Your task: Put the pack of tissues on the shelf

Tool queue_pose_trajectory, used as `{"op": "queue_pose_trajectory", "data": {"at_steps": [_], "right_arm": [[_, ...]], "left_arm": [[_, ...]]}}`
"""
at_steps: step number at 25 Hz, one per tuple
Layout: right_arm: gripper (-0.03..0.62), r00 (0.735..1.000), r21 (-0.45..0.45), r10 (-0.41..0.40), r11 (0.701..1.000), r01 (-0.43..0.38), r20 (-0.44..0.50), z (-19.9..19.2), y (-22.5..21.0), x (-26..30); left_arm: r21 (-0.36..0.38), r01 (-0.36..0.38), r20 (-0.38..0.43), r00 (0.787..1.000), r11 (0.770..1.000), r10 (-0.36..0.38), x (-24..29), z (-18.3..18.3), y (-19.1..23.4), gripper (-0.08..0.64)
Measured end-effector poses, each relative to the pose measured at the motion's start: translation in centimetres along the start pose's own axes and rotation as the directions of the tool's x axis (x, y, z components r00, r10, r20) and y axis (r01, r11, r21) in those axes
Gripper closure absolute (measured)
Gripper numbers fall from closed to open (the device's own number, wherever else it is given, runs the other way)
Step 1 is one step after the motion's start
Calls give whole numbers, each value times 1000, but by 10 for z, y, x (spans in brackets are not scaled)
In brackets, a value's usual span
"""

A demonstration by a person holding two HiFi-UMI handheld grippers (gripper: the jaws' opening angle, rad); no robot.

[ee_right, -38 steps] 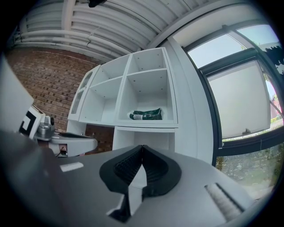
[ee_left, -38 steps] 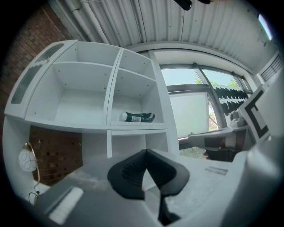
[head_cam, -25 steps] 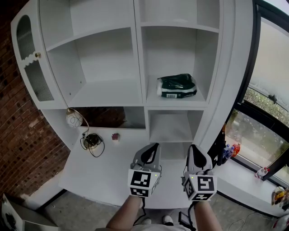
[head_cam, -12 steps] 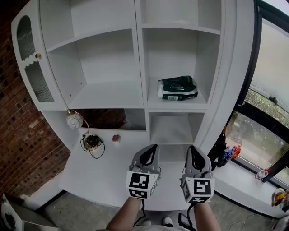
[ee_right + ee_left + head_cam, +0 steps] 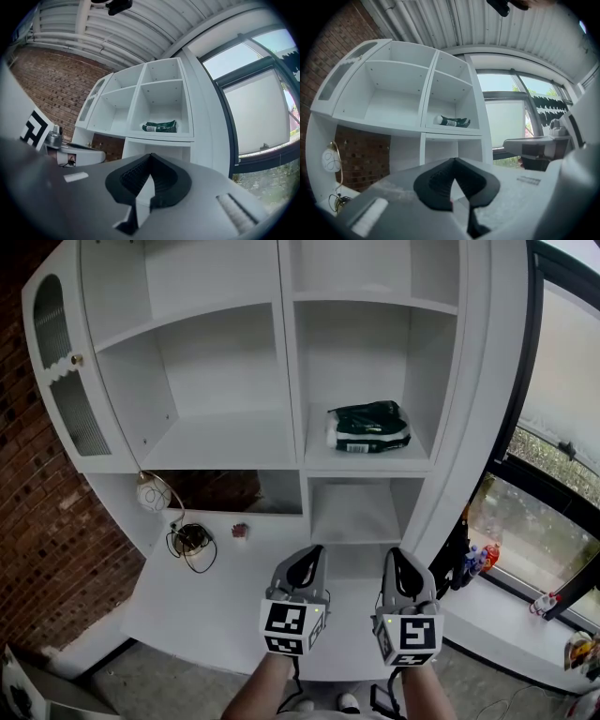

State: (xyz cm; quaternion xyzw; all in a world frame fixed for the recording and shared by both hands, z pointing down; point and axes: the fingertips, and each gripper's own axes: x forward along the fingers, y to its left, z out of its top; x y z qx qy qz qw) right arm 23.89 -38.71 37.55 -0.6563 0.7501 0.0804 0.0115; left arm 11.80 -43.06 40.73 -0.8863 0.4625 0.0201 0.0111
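Note:
The pack of tissues [image 5: 368, 427], dark green with a white end, lies on the middle shelf of the right column of the white shelf unit [image 5: 289, 381]. It also shows far off in the left gripper view as the pack [image 5: 452, 122] and in the right gripper view as the pack [image 5: 160, 126]. My left gripper [image 5: 309, 555] and right gripper [image 5: 401, 557] hang side by side over the white desk top [image 5: 216, 601], well below and in front of the pack. Both point at the shelves. Both are shut and hold nothing, as the left gripper [image 5: 453, 161] and right gripper [image 5: 150, 157] show up close.
A round white lamp [image 5: 152, 491], coiled cables [image 5: 190, 540] and a small pink object [image 5: 240, 529] sit at the desk's back left. A brick wall [image 5: 37, 512] is on the left. A window [image 5: 553, 456] with small bottles [image 5: 483, 554] on its sill is on the right.

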Motion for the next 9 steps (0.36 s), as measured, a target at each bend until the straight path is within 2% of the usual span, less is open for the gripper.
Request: {"op": "queue_pose_trajectory", "data": {"at_steps": [9], "right_arm": [[592, 999, 13, 10, 1000, -10, -35, -3, 0, -2]], "left_arm": [[-29, -10, -18, 1000, 1000, 9, 0, -10, 4, 552]]}}
